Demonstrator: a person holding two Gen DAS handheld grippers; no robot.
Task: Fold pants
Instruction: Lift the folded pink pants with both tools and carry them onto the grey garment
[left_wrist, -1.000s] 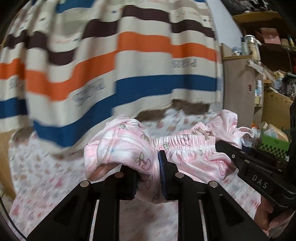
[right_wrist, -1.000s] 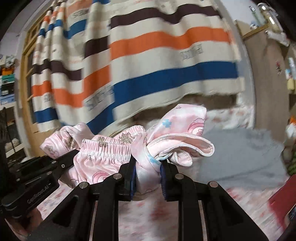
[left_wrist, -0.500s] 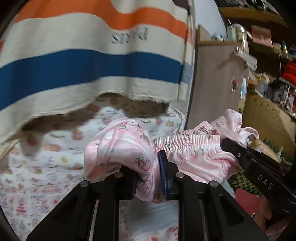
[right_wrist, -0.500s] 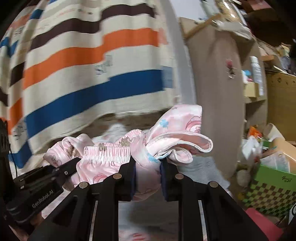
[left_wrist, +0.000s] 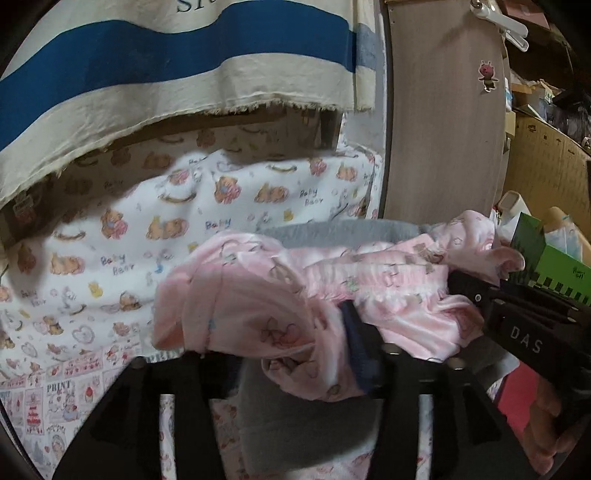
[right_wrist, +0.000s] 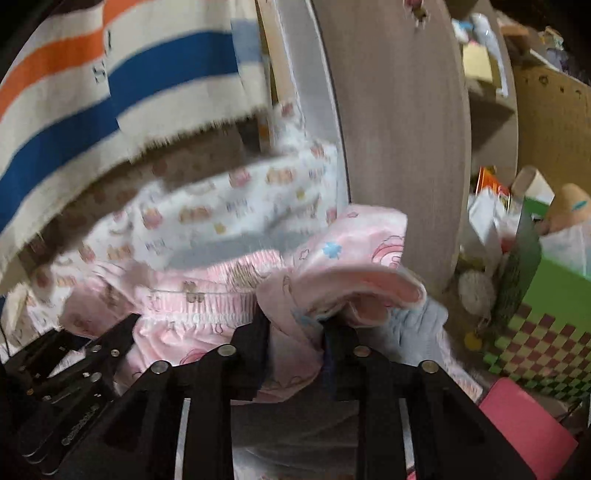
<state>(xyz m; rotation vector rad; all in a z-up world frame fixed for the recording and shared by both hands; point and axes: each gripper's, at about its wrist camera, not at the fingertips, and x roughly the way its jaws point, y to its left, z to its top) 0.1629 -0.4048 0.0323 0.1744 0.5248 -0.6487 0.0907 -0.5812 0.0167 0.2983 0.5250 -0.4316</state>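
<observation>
Pink printed pants (left_wrist: 258, 306) with a gathered elastic waistband hang bunched between my two grippers, above the bed. My left gripper (left_wrist: 306, 354) is shut on one end of the waistband. My right gripper (right_wrist: 295, 332) is shut on the other end of the pants (right_wrist: 343, 258). In the left wrist view the right gripper (left_wrist: 524, 332) shows at the right. In the right wrist view the left gripper (right_wrist: 74, 369) shows at the lower left. The legs of the pants are hidden below the fingers.
A white baby-bear blanket (left_wrist: 184, 206) covers the bed. A grey garment (left_wrist: 303, 432) lies under the pants. A striped curtain (left_wrist: 147, 55) hangs behind. A wooden cabinet side (left_wrist: 443, 129) and a green checked box (right_wrist: 535, 314) stand at the right.
Both grippers, still holding the pants, have swung to the right and tilted down. The curtain has slid up and left in view; the cabinet and bed now fill more of it.
</observation>
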